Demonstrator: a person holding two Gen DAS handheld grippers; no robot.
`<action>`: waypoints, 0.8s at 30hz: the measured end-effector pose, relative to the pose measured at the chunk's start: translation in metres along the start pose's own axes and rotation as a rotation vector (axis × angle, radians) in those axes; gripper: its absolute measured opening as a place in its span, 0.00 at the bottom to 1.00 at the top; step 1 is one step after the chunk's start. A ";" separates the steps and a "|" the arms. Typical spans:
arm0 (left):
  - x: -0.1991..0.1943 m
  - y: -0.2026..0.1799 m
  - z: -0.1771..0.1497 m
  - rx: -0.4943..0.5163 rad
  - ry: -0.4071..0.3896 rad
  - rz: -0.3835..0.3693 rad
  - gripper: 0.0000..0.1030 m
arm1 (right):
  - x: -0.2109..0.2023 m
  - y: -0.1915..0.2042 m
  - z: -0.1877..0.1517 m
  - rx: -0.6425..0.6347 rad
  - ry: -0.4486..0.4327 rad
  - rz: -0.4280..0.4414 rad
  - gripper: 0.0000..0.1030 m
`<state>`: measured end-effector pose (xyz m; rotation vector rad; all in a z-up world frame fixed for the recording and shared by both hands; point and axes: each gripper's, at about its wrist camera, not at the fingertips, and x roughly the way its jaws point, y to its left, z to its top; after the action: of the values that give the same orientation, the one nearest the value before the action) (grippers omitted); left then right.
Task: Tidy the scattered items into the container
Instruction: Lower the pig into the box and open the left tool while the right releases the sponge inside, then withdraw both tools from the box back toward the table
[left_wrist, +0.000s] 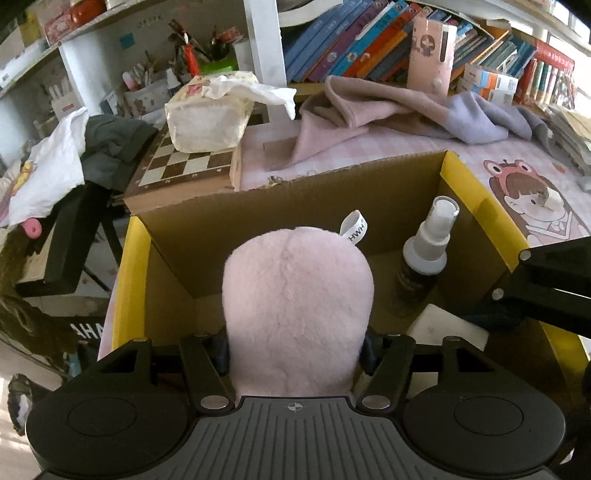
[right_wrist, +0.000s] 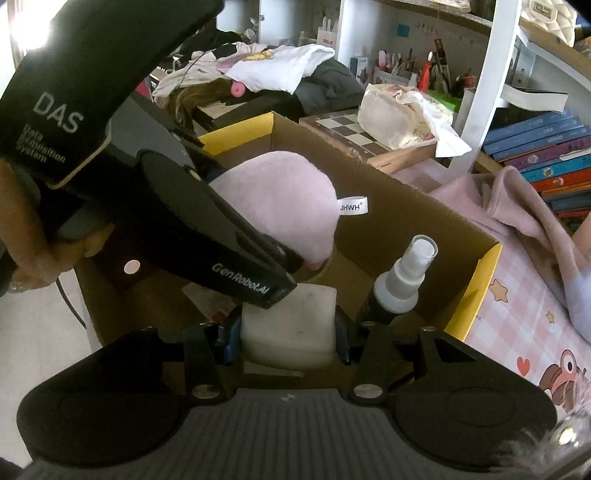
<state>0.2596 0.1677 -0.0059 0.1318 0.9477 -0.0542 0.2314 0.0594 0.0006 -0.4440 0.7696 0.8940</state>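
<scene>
My left gripper (left_wrist: 295, 352) is shut on a fluffy pink plush item (left_wrist: 295, 302) with a white label, held over the open cardboard box (left_wrist: 258, 206) with yellow flaps. In the right wrist view the left gripper (right_wrist: 295, 266) and the pink plush (right_wrist: 280, 199) hang over the box (right_wrist: 406, 206). My right gripper (right_wrist: 288, 339) is shut on a white block-shaped container (right_wrist: 288, 328), low inside the box. A dark spray bottle with a white cap (left_wrist: 424, 251) stands in the box at the right; it also shows in the right wrist view (right_wrist: 402, 280).
A chessboard (left_wrist: 177, 166) with a tissue pack (left_wrist: 210, 114) lies behind the box. Pink and lilac cloths (left_wrist: 388, 110) lie on the cartoon-print tablecloth (left_wrist: 535, 199). Books (left_wrist: 369, 40) line the shelf behind. Clothes (left_wrist: 55, 158) pile at the left.
</scene>
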 end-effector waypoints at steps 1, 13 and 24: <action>-0.003 0.000 -0.001 -0.004 -0.009 0.006 0.71 | -0.002 0.000 0.000 0.006 -0.006 0.004 0.46; -0.084 -0.002 -0.007 -0.046 -0.233 0.022 0.89 | -0.059 0.008 0.003 0.038 -0.169 -0.043 0.61; -0.175 0.001 -0.051 -0.165 -0.405 0.020 0.93 | -0.146 0.022 -0.021 0.061 -0.368 -0.173 0.64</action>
<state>0.1168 0.1740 0.1068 -0.0228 0.5433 0.0162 0.1470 -0.0183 0.0967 -0.2754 0.4130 0.7595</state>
